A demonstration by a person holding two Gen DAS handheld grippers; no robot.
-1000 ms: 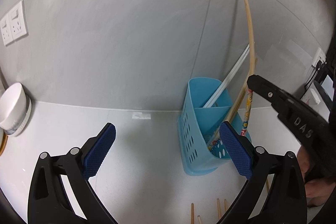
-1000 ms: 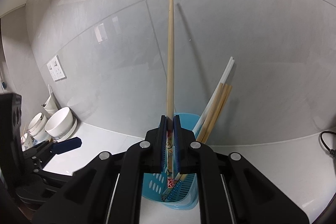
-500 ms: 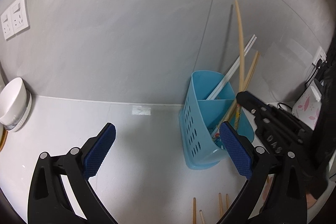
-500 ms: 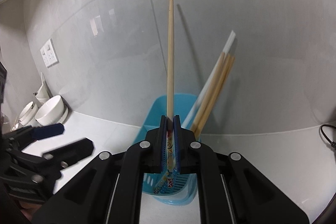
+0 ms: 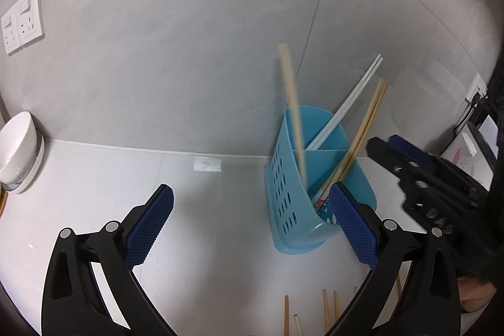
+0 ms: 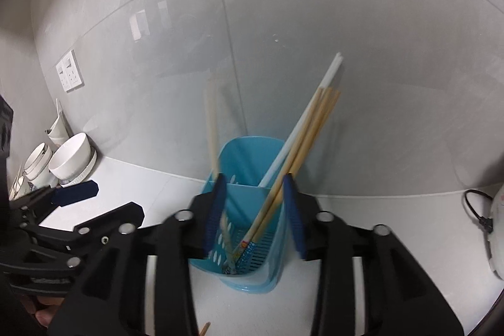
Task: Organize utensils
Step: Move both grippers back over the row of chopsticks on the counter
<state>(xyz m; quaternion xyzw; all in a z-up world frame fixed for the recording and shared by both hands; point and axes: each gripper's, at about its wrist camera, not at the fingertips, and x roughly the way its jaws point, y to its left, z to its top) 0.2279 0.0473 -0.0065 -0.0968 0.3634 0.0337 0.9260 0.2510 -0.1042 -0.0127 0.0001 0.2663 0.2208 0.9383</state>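
Right gripper (image 6: 255, 216): fingers opening, pads clear of the chopstick (image 5: 293, 112), which stands blurred in the near compartment of the blue caddy (image 5: 289, 203) on the desk (image 5: 204, 210). Left gripper (image 5: 249, 225): fingers wide open, empty. Done: white pair (image 5: 346, 106) in far compartment, wooden pair (image 5: 362, 134) in near one. Left: loose chopsticks (image 5: 324, 314) on near desk. Raised lettering on the right gripper, not legible.

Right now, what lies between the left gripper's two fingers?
In the left wrist view, only bare white counter lies inside the left gripper; the blue holder stands beside its right finger.
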